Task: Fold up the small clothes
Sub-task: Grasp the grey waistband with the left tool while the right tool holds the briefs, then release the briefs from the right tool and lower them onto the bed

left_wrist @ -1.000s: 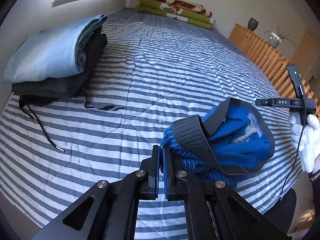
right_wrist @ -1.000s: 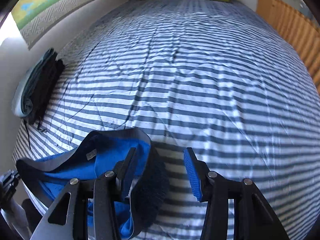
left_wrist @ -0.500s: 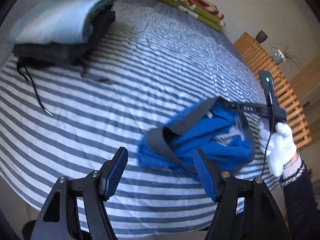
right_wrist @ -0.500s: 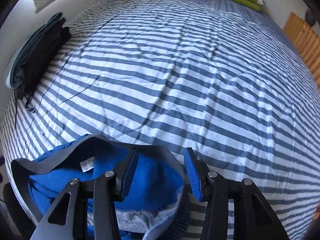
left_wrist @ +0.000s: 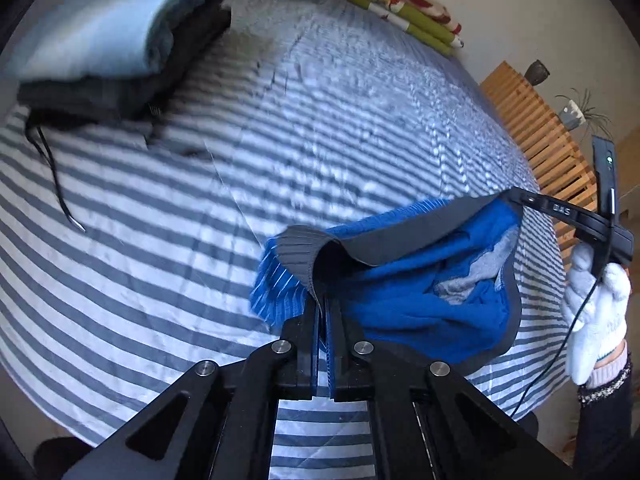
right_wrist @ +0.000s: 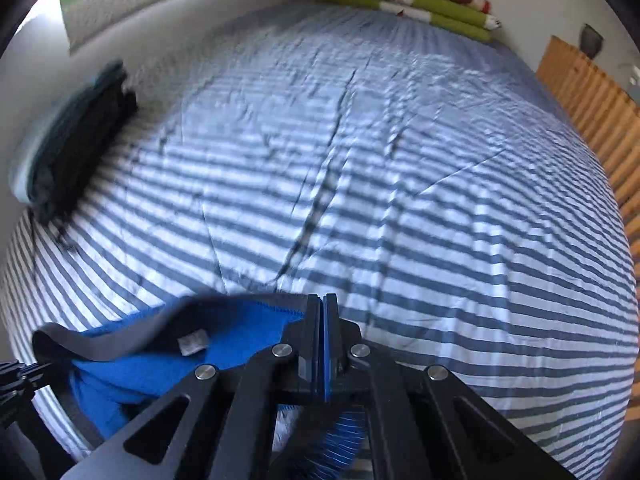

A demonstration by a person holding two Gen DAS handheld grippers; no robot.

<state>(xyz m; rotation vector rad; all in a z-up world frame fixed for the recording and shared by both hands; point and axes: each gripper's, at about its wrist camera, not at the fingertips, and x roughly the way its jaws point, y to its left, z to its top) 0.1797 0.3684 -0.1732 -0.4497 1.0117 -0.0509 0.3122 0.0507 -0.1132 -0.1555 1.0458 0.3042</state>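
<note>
My left hand-held gripper and right hand-held gripper are both clamped on the grey waistband of the blue knit shorts, held low in frame over the striped bed. No fold made yet; folded stack upper left.

Both claws are clamped tight, left claw and right claw, a white-gloved hand gripping the right.

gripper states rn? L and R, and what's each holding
Left gripper: closed, clamping the grey elastic waistband of the blue knit shorts.
Right gripper: closed, pinching the same shorts' waistband at its other side.
</note>
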